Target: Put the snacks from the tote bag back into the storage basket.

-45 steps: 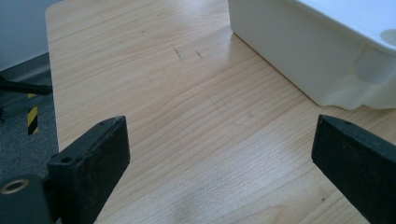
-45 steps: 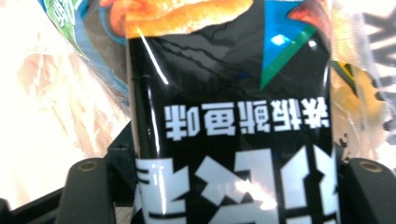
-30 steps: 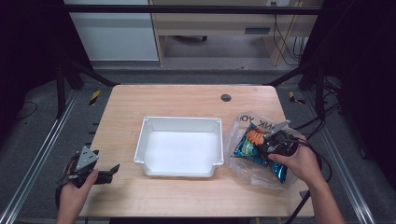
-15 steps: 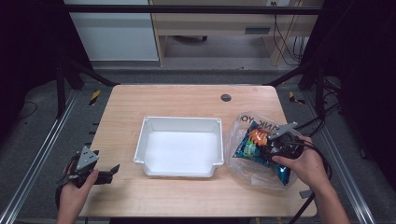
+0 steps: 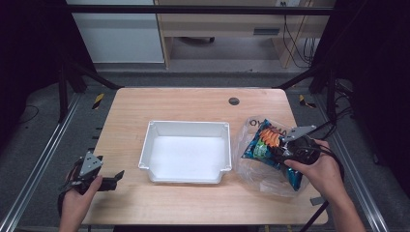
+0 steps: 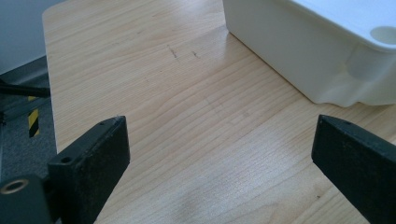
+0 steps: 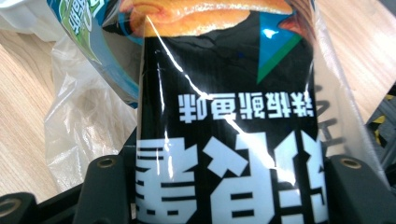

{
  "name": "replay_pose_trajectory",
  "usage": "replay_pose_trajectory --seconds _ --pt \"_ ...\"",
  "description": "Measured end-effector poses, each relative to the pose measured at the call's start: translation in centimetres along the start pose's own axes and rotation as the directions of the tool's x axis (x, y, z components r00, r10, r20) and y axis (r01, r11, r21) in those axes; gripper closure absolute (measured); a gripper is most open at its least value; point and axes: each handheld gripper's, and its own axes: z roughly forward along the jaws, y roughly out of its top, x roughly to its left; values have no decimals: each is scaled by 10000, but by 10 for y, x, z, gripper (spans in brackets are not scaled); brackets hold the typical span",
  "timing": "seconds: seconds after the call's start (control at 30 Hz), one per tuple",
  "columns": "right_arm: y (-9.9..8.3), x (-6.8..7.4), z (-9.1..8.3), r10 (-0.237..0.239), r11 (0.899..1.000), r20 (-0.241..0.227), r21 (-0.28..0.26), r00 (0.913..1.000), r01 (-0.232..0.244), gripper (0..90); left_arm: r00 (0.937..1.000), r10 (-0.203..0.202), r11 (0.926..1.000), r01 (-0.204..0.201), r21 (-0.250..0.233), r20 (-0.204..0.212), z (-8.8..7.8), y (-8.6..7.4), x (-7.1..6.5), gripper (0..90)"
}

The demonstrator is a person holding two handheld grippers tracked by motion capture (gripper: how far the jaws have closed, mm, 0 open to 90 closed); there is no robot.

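A black snack packet [image 7: 224, 116] with white lettering and an orange picture sits inside a clear plastic bag [image 5: 261, 179] at the tabletop's right side.

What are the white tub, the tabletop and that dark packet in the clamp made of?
The white tub looks like moulded plastic: smooth, slightly glossy, with rounded corners. The tabletop looks like light wood or a wood-look laminate; grain lines show, with a matt finish. The snack packet seems to be glossy printed film, creased and glinting, and sits inside a thin clear plastic bag.
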Motion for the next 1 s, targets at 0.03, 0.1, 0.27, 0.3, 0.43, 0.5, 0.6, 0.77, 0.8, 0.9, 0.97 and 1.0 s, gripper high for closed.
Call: replay_pose_trajectory --seconds 0.03,0.1,0.27,0.3,0.43,0.5,0.6,0.77,0.8,0.9,0.97,1.0 --pt "1 1 -1 1 10000 53 -50 10000 0 410 10000 18 10000 -18 10 -7 0 0 0 39" --pt "2 2 -4 37 9999 88 -123 10000 -36 411 10000 37 10000 -37 50 36 1 0 0 39" --pt "5 2 -7 79 9999 154 -144 9999 -77 411 9998 97 9999 -98 62 156 2 0 -3 39" --pt "5 1 -6 76 9998 168 -182 9998 -73 411 9998 97 9999 -98 75 175 2 0 -3 39" --pt "5 0 -7 116 9991 222 -405 9997 -107 413 9999 111 9998 -113 137 117 3 0 -3 39" --pt "7 -1 -9 101 9989 238 -455 9997 -90 413 9998 162 9998 -163 101 97 3 1 -3 39" --pt "9 -1 -12 147 9976 267 -681 9995 -128 414 9997 229 9997 -230 117 88 3 2 -3 39" --pt "12 0 -14 273 9962 393 -841 9989 -239 415 9995 292 9995 -293 114 90 1 2 -4 39" --pt "12 1 -15 289 9959 425 -864 9987 -252 415 9997 249 9997 -249 59 55 1 1 -4 39" --pt "14 3 -19 288 9948 429 -992 9987 -245 415 9998 188 9998 -188 19 -72 0 1 -3 39" --pt "16 3 -21 263 9933 413 -1132 9988 -215 415 9999 93 10000 -93 30 -122 0 1 -2 39" --pt "17 4 -23 298 9924 436 -1209 9986 -243 416 9999 25 10000 -25 6 -136 0 0 -1 39"
